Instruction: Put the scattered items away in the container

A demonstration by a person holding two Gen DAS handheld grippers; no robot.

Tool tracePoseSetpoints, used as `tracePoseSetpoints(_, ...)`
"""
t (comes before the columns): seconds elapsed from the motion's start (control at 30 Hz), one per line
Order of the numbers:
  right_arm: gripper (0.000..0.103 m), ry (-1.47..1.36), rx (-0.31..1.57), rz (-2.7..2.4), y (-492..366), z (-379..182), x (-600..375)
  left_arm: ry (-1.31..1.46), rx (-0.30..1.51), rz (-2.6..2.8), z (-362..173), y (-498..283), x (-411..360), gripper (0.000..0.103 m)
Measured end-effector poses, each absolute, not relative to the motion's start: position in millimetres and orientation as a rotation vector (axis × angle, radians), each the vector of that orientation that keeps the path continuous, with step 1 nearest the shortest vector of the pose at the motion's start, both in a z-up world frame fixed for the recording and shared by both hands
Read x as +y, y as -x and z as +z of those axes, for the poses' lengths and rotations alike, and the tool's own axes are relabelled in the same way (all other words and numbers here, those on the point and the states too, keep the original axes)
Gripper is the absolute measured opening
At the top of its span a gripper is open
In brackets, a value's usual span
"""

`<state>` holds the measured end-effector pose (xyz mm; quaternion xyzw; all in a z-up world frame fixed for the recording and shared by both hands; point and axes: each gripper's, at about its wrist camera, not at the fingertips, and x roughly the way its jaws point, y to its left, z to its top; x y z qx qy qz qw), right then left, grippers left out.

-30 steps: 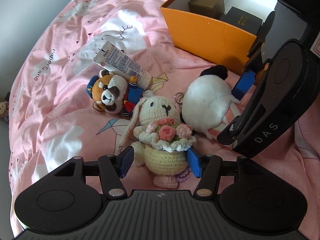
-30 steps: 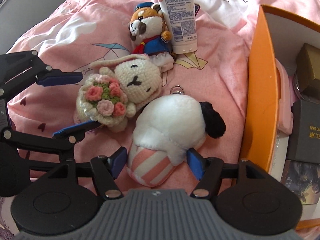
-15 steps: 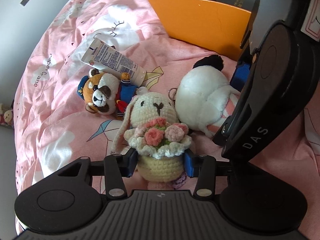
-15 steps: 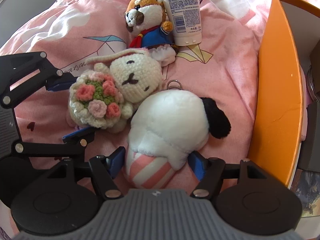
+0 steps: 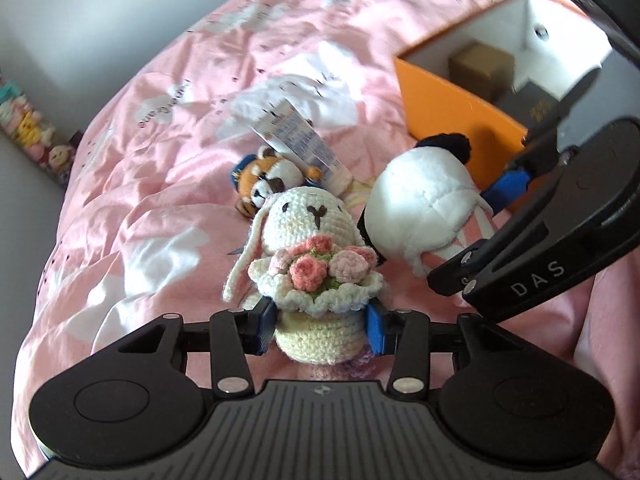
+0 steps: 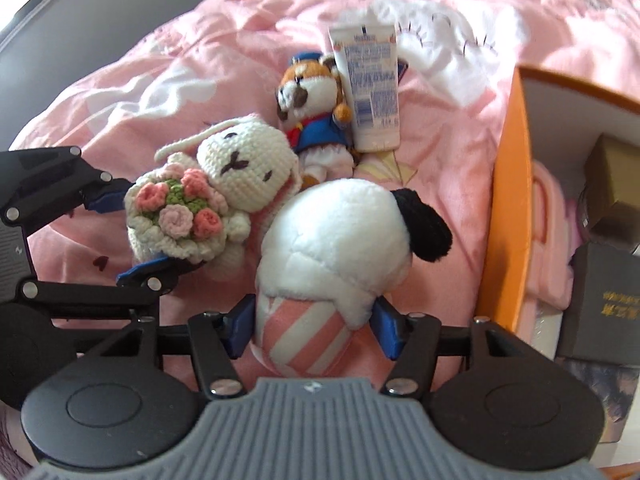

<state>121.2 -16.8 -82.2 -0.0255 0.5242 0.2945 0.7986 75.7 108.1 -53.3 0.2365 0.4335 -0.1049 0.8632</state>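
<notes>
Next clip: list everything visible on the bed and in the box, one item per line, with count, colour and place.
crochet rabbit: 1, cream with pink flower bouquet, between the left tongs' pads.
plush dog: 1, white with black ear and pink-striped lower part, between the right tongs' pads.
fox plush: 1, orange-white in blue uniform, behind the rabbit.
cream tube: 1, white, leaning on the fox plush.
box: 1, orange outside, white inside, right of the toys.
small boxes: at least 2, gold and black, inside the box.
bedspread: 1, pink with white clouds.
left tongs: closed on the rabbit.
right tongs: closed on the dog.
</notes>
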Motion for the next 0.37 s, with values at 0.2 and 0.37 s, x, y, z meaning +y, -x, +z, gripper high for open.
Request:
tracePoseSetpoints(0.2,0.063,0.045,0.978,0.654,-115,-57,-32,-0.361,0.807,-0.144,-26,-62,111,0.052)
tracePoseSetpoints(0.37,0.063,0.06,0.861,0.657,-104,-34,-47,-0.321,0.748,-0.115,-10,-54,102,0.052)
